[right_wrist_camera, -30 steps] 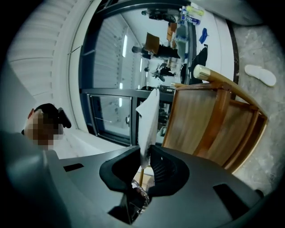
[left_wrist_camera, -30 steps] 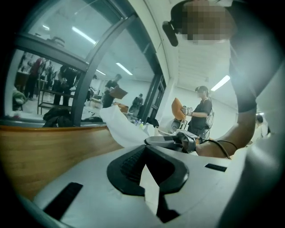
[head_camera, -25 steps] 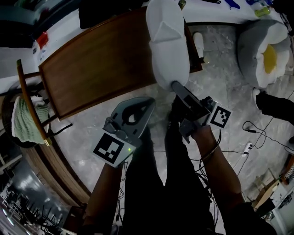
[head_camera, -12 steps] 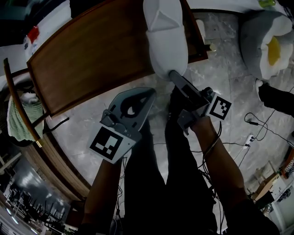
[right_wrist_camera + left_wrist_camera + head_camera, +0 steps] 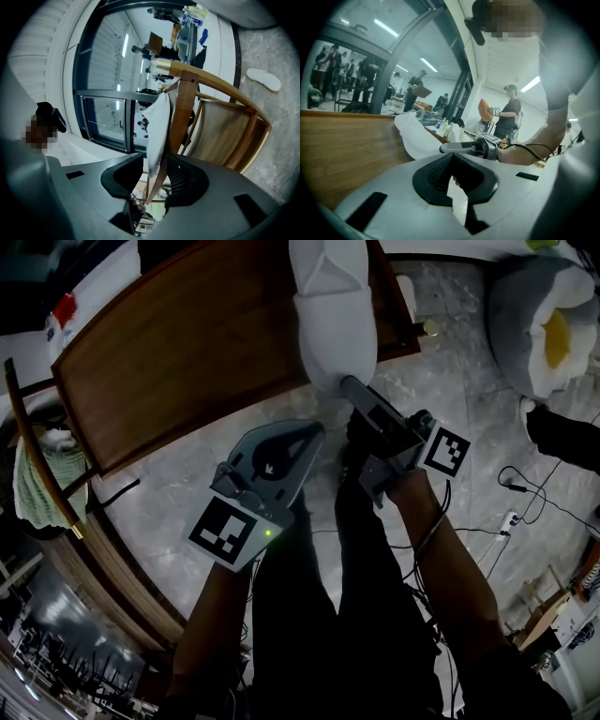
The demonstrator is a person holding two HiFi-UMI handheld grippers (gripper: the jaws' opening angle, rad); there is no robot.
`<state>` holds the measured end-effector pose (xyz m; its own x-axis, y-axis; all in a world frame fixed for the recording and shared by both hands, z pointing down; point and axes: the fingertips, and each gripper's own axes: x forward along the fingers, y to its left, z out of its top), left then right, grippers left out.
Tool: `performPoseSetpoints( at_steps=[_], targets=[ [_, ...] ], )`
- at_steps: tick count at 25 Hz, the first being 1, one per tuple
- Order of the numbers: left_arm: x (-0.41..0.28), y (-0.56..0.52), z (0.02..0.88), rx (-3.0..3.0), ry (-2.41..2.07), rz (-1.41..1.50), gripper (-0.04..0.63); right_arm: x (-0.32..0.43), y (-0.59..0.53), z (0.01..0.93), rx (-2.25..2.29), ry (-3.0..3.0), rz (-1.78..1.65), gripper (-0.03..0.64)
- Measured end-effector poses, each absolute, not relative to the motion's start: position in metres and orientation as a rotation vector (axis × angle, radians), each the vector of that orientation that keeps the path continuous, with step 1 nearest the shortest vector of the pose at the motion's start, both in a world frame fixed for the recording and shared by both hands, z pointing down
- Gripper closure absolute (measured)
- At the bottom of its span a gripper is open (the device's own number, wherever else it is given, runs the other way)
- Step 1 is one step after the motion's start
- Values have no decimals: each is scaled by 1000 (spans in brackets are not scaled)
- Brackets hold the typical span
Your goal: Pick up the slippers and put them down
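A white slipper (image 5: 333, 315) lies on the brown wooden table (image 5: 187, 362), its heel end hanging over the near edge. My right gripper (image 5: 345, 382) is at that heel. Its jaws have just been opening, and the slipper's white edge (image 5: 157, 126) still hangs between them with a gap at one pad. My left gripper (image 5: 317, 427) hovers just off the table's near edge, left of the slipper, its fingertips together and nothing in them. In the left gripper view the slipper (image 5: 412, 136) rests on the tabletop ahead, with the right gripper (image 5: 464, 147) beside it.
A second white slipper (image 5: 264, 79) lies on the marble floor beyond the table. A white plush cushion with a yellow centre (image 5: 548, 329) sits at the right. A wooden chair with a green cloth (image 5: 37, 484) stands at the left. Cables (image 5: 525, 502) run across the floor.
The right gripper's jaws have spread apart at the slipper's heel. The slipper stays on the table. The left gripper has edged slightly toward the table edge.
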<state>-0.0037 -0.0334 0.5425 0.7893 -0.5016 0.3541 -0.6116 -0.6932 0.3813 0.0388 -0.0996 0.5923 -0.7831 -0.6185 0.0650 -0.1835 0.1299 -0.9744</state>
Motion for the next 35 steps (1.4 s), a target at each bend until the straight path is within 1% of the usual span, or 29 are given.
performPoseSetpoints(
  at_steps=[3, 6, 11, 13, 15, 20, 25, 28, 35],
  targets=[
    [-1, -40, 529, 2519, -830, 296, 588, 45, -96, 589, -831, 2094, -1686, 468],
    [-2, -46, 499, 2558, -849, 265, 588, 64, -84, 577, -913, 2087, -1683, 463],
    [-3, -51, 433, 2627, -866, 218, 588, 83, -75, 511, -982, 2195, -1567, 467],
    [-6, -60, 410, 2653, -883, 197, 588, 79, -84, 476, -970, 2297, -1468, 508],
    [-9, -64, 387, 2656, -901, 189, 588, 73, -89, 433, -955, 2411, -1342, 536],
    [-22, -60, 325, 2681, -964, 198, 588, 51, -85, 319, -912, 2684, -947, 557],
    [-29, -59, 268, 2742, -986, 177, 588, 36, -81, 238, -821, 2869, -584, 571],
    [-33, -49, 243, 2774, -987, 156, 588, 26, -65, 217, -724, 2922, -513, 575],
    [-26, -7, 218, 2858, -916, 176, 588, 15, -25, 216, -618, 2989, -466, 583]
  ],
)
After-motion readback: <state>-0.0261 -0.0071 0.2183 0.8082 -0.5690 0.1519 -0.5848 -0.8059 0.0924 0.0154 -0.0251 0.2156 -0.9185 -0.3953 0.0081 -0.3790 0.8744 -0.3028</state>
